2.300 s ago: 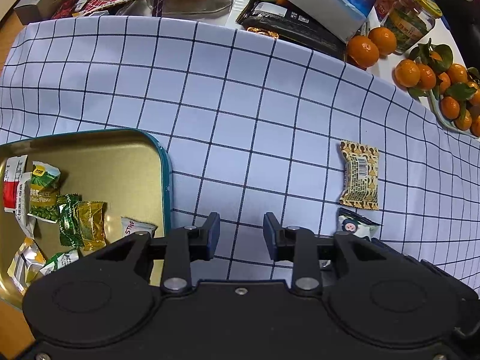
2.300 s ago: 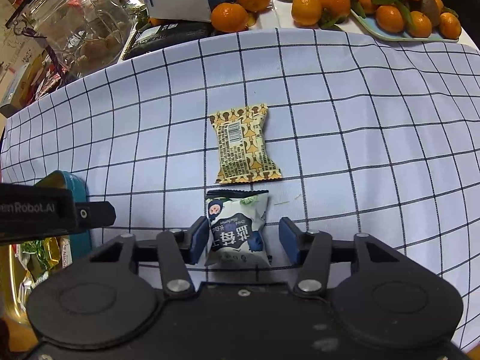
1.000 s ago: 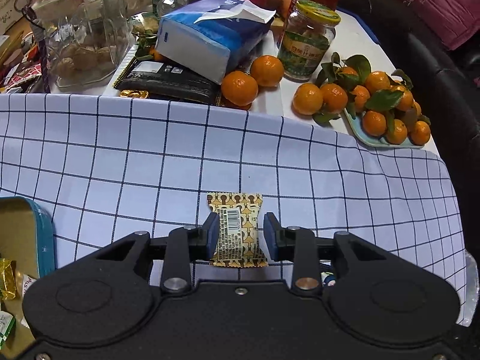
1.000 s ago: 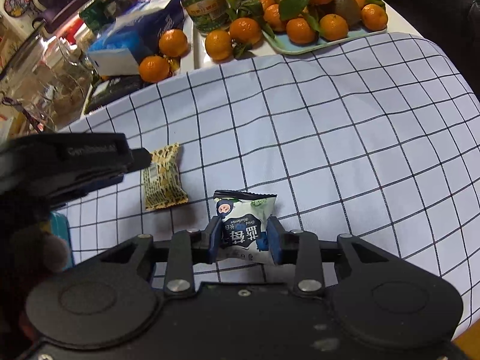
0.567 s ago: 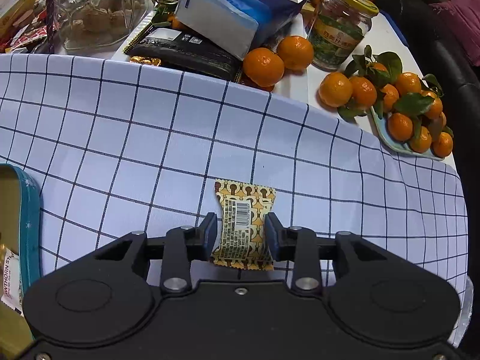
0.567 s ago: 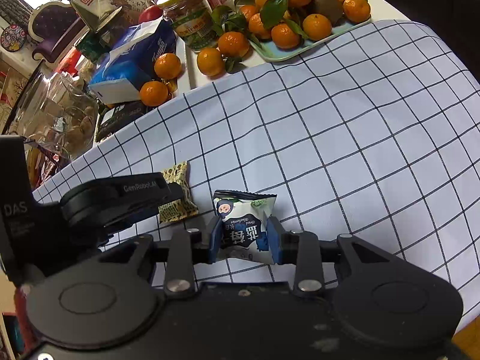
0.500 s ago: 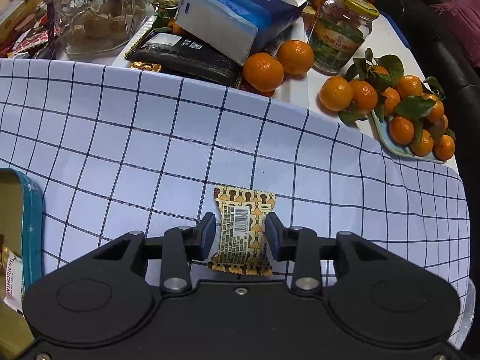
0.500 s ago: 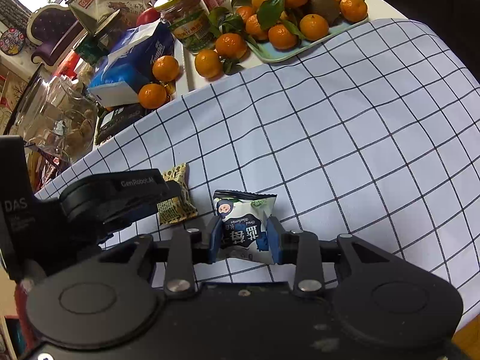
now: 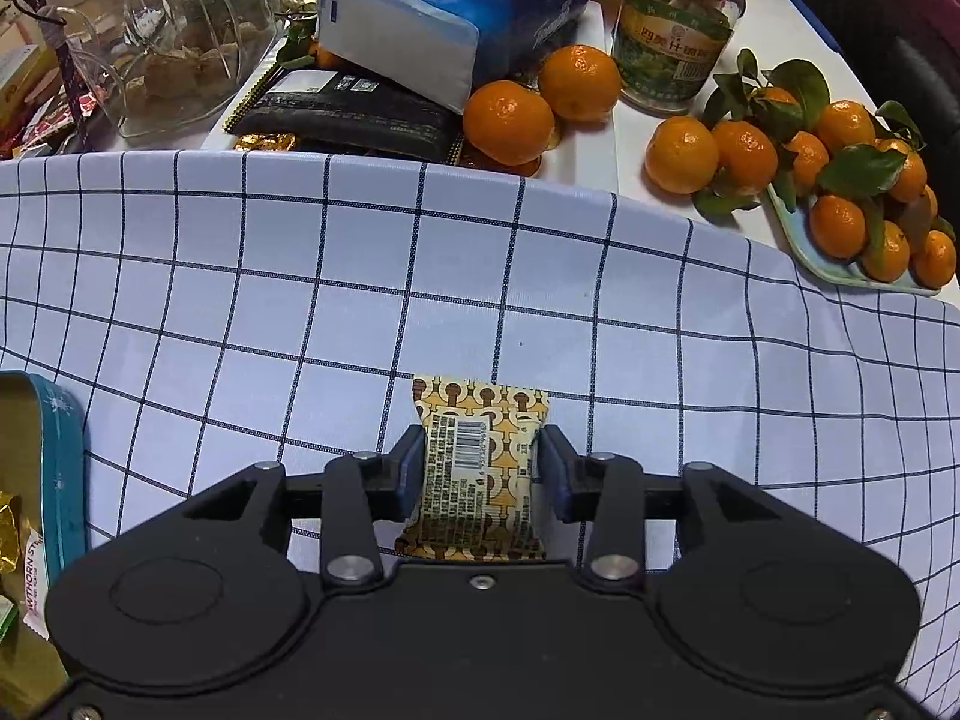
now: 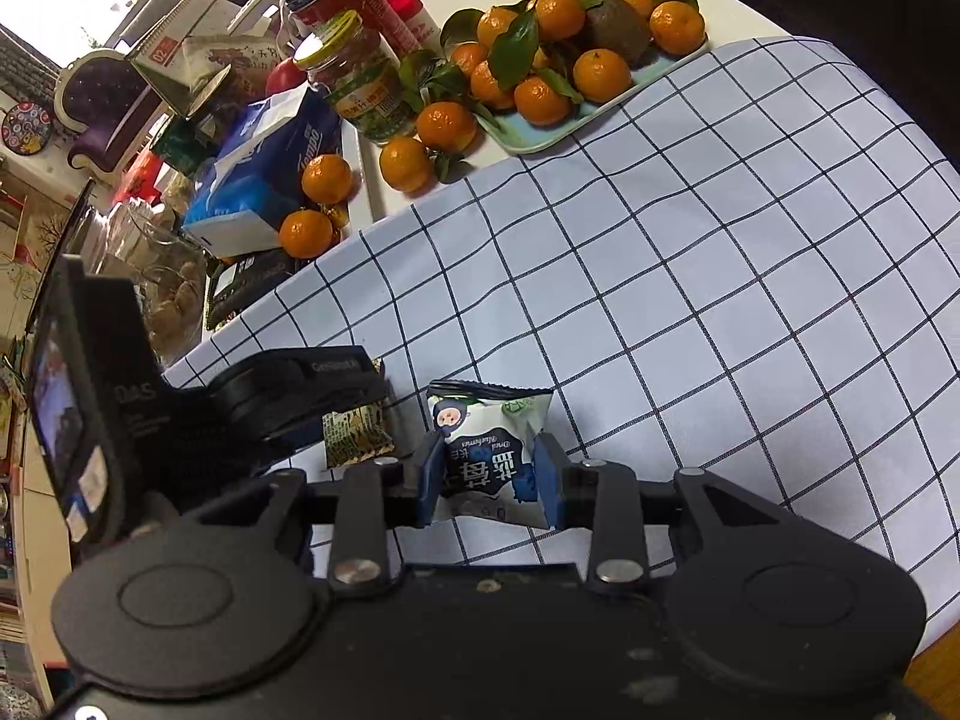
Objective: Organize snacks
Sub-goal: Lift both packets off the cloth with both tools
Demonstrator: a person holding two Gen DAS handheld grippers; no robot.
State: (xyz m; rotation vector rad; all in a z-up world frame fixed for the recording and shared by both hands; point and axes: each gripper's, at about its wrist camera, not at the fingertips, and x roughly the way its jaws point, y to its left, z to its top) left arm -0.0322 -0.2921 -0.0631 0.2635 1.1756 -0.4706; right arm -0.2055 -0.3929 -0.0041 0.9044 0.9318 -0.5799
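Desk under checked cloth [image 9: 420, 276]. Left gripper [image 9: 480, 471] fingers just been opening, straddle yellow snack packet [image 9: 480, 468] lying on cloth, not yet pinching: settle lower, centre, then close. Right gripper [image 10: 487, 480] fingers pinch blue-white snack packet [image 10: 489, 450]. Left view alone shows teal tin [image 9: 57, 468] with snacks; right view alone shows left gripper body.

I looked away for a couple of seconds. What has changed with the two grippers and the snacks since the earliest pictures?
The left gripper moved from beside the tin to straddle the brown snack on the checked cloth; its jaws have just been opening around it, not gripping. The right gripper closed on the blue-and-white snack and lifted it. The oranges, jar and tissue pack stayed put.
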